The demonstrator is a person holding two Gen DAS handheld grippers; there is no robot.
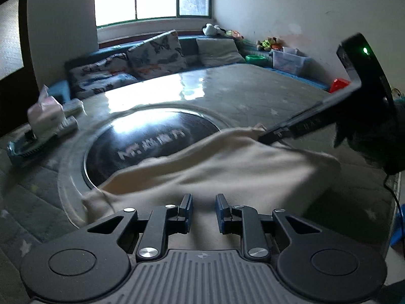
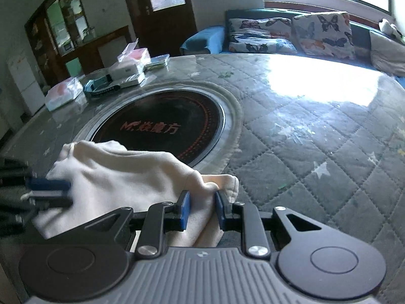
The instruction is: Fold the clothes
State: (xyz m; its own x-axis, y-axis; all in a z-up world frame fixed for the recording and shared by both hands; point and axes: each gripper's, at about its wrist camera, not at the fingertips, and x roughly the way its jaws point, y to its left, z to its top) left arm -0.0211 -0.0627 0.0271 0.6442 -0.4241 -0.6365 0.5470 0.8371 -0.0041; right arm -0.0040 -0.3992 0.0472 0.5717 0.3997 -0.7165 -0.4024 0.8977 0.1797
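A cream garment [image 1: 227, 167] lies bunched on the grey quilted table cover [image 1: 240, 96], partly over a black round hotplate [image 1: 152, 139] with lettering. In the left wrist view my left gripper [image 1: 203, 209] has cloth filling the narrow gap between its blue pads. My right gripper [image 1: 263, 136] reaches in from the right and pinches the garment's far corner. In the right wrist view my right gripper [image 2: 202, 206] is shut on a bunched fold of the garment [image 2: 121, 174]. My left gripper [image 2: 48, 192] shows blurred at the left edge, clamped on the cloth's other end.
Tissue packs and small boxes [image 2: 126, 68] sit at the table's far left beyond the hotplate [image 2: 162, 126]. A sofa with butterfly cushions [image 2: 321, 33] runs along the window wall. Plastic bins and toys [image 1: 288, 60] stand in the back right corner.
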